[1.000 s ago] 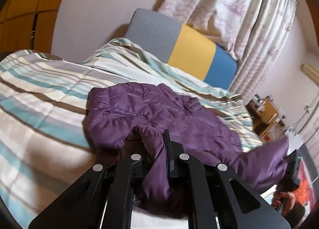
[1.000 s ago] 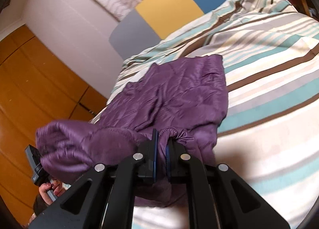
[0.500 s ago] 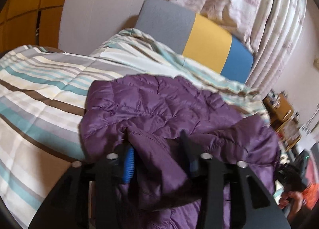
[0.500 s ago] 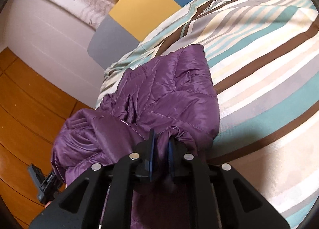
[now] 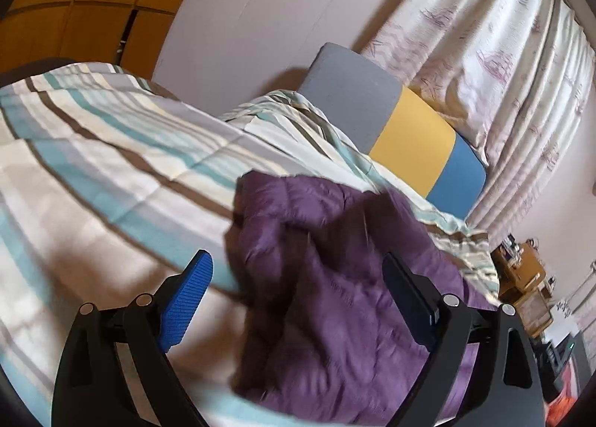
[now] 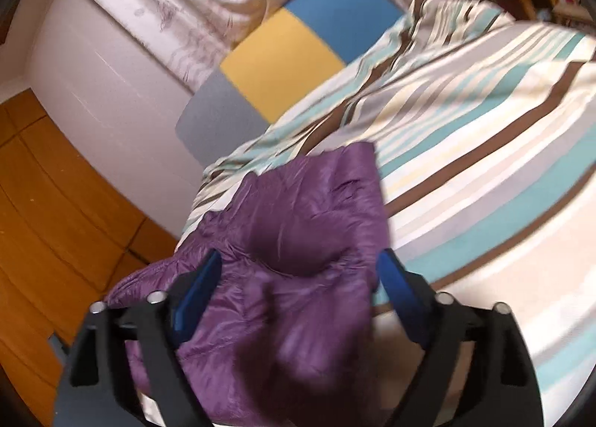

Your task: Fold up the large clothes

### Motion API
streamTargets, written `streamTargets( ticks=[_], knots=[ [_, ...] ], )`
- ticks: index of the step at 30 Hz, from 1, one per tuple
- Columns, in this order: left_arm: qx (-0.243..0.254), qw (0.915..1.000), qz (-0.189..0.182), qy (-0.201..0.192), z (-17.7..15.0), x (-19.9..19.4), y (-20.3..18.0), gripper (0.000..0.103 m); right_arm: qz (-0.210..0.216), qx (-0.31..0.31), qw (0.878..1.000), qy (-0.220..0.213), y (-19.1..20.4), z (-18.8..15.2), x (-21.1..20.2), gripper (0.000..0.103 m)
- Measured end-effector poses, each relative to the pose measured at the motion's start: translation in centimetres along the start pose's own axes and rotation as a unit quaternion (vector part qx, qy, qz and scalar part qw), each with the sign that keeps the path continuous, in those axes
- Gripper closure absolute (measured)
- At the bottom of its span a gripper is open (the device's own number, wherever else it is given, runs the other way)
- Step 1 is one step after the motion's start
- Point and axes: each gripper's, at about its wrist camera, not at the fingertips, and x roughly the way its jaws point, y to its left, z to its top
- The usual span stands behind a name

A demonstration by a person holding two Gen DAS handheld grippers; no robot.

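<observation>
A purple quilted jacket (image 5: pixel 335 278) lies folded over on the striped bed cover (image 5: pixel 111 166). It also shows in the right wrist view (image 6: pixel 298 241). My left gripper (image 5: pixel 298 278) is open wide above the jacket's left part, holding nothing. My right gripper (image 6: pixel 298 278) is open wide above the jacket's near right part, holding nothing. The image is blurred by motion.
A grey, yellow and blue headboard (image 5: pixel 409 136) stands behind the bed, with a patterned curtain (image 5: pixel 503 54) above it. Wooden wardrobe doors (image 6: pixel 56 203) stand at the left. A wooden side table (image 5: pixel 521 278) with clutter is at the far right.
Both grippers have opened and let go of the jacket, which has dropped folded onto the bed. Both have pulled back a little from it.
</observation>
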Motion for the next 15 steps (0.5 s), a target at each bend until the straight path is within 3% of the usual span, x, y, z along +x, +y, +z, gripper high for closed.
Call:
streamTargets(
  ticks=[7,12,14,15],
  knots=[
    [0.044,0.996,0.011,0.077,-3.9,2.6,-1.5,0.006,-0.025,-0.024,0.996,0.084,-0.2,-3.6,1.5,0.016],
    [0.035,0.9929,0.006,0.113,-4.2,5.0,-2.1,0.007,-0.028,-0.045,0.993,0.107,0.6,-4.5,2.7,0.017],
    [0.046,0.9909,0.012,0.126,-4.5,5.6,-2.7,0.021,-0.03,-0.06,0.991,0.116,1.1,-4.7,3.2,0.04],
    [0.056,0.9902,0.009,0.128,-4.7,5.5,-3.0,0.027,-0.023,-0.061,0.99,0.122,1.1,-4.8,3.4,0.043]
  ],
)
